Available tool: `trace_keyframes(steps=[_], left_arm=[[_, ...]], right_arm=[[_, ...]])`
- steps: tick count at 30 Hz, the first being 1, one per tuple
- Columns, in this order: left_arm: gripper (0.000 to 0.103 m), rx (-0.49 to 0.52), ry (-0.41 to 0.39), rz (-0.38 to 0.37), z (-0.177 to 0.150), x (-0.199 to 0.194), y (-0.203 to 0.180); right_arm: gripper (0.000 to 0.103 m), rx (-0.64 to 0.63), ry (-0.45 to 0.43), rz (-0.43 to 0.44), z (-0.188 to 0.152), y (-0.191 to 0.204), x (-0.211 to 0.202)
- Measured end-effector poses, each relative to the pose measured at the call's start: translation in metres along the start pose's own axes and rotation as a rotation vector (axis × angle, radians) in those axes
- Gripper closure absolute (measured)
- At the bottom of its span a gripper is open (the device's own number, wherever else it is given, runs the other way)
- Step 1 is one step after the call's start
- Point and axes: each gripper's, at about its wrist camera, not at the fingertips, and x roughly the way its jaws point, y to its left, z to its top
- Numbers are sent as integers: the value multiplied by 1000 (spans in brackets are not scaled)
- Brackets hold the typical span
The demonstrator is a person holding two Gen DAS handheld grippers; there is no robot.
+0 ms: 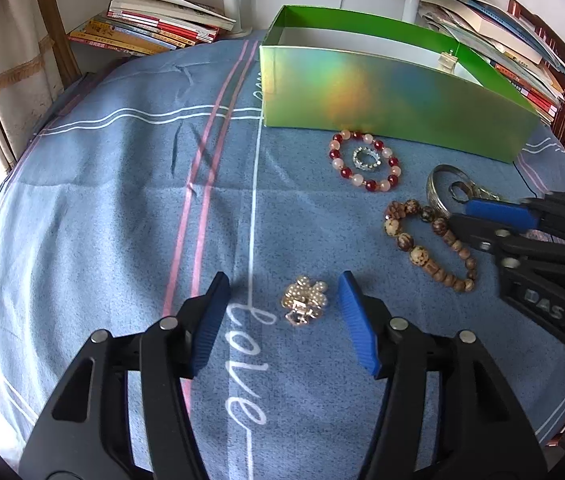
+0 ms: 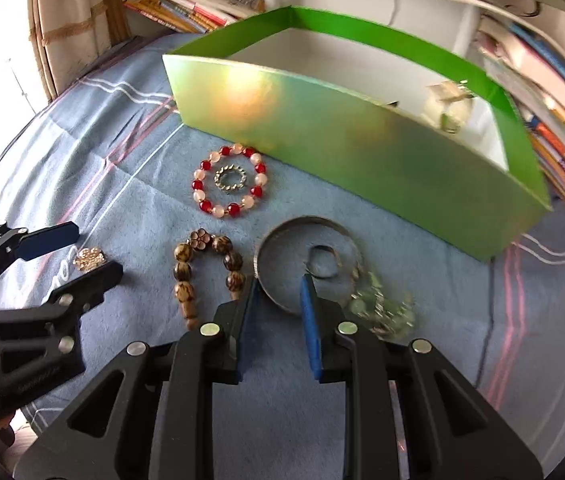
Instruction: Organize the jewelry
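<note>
Blue cloth (image 1: 122, 208) with white and pink stripes covers the bench; the jewelry is laid out flat on it, well spread, probably so each piece can be picked singly.

Green box (image 1: 394, 96) stands open at the far side, close behind the pieces; likely the place to sort into. Something small already sits at its right end, too unclear to name.

Silver bangle (image 2: 306, 264) lies flat just in front of the box, a small ring (image 2: 324, 262) inside it and a pale green chain piece beside it, blurred.

Red and pink bead bracelet (image 1: 364, 166) lies just by the box wall, with a small sparkly ring (image 1: 366, 158) inside its loop. Brown bead bracelet (image 1: 426, 242) lies between the bangle and the brooch.

Right tongs (image 2: 278, 292) straddle the bangle's near rim, jaws narrow; whether the pads press on it I cannot tell.

Left tongs (image 1: 284, 300) stand apart, one jaw on each side of the pearl brooch (image 1: 304, 300), not touching it.
</note>
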Motion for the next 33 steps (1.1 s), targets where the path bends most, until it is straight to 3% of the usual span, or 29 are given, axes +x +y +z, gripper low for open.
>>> trace_keyframes(steps=[2, 5, 7, 10, 18, 21, 25, 33], left_arm=[[46, 0, -1, -1, -1, 0, -1], [53, -2, -5, -7, -1, -1, 0], [72, 4, -11, -15, -1, -2, -2], [82, 18, -15, -19, 0, -2, -6], [81, 3, -8, -52, 2, -1, 0], [68, -2, -9, -57, 2, 0, 3], [61, 2, -13, -73, 1, 0, 4], [61, -3, -18, -86, -1, -1, 10]], right_arm=[[80, -7, 0, 1, 2, 0, 1], [94, 5, 8, 18, -1, -1, -1], [99, 14, 12, 25, -5, -1, -4], [100, 40, 20, 30, -16, -5, -11], [99, 62, 37, 45, -35, -7, -24], [94, 69, 30, 46, -34, -10, -24], [84, 68, 20, 47, -31, -8, -22], [81, 64, 11, 39, -33, -5, -21]])
